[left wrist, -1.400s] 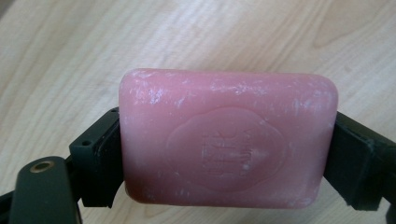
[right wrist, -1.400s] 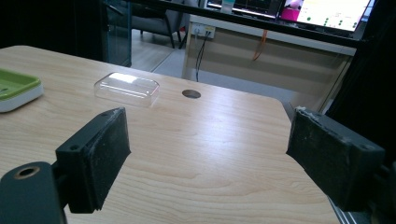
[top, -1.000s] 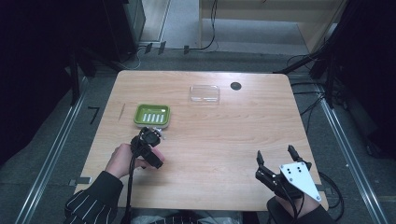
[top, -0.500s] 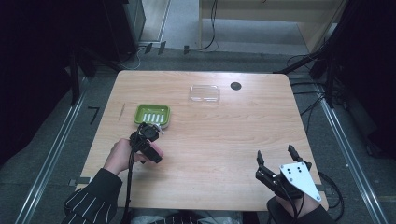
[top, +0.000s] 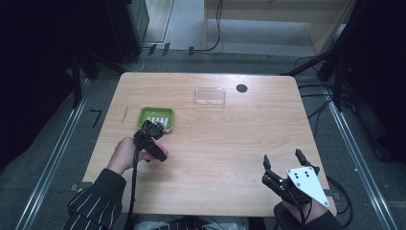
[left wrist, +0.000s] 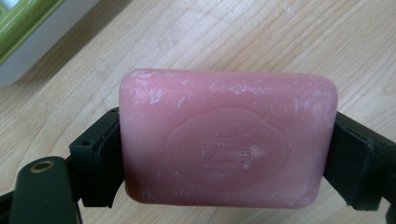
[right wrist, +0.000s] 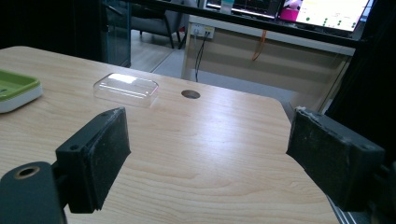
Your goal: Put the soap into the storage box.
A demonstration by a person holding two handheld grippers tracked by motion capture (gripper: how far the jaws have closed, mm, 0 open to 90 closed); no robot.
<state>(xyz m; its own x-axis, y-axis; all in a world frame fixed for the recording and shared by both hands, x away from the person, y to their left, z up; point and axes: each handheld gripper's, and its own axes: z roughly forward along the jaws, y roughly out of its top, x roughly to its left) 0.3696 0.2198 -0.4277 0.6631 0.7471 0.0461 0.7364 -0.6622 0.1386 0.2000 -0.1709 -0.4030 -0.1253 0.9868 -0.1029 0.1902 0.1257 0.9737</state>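
Pink and waxy, the rectangular bar of soap (left wrist: 228,137) sits pinched between the two black jaws of the left tongs (top: 152,135), gripped by its short ends with its stamped face toward the left gripper view's camera. It hangs just above the pale wooden worktop (top: 230,143), near the green soap dish with a white base (top: 156,116), whose corner shows at the upper left of the left gripper view. In the high view the left tongs hover just beside the dish's near edge.

The right tongs (top: 282,172) are spread wide and idle at the near right corner of the worktop, well apart from everything. A clear plastic lid (top: 209,96) lies farther back, near a dark round hole (top: 242,88) in the worktop.

The main risk, as I judge it, is slippage. Soap is smooth, and the pads catch only the lower part of its ends, so a tilt or a jerk of the hand could let the bar twist or slide out onto the wood. Squeezing harder could dent the soft ends. If the bar is meant for the dish, coming in too low could knock the rim and push the light dish away; releasing off-centre could leave the bar propped on the edge rather than lying flat on the ridges.
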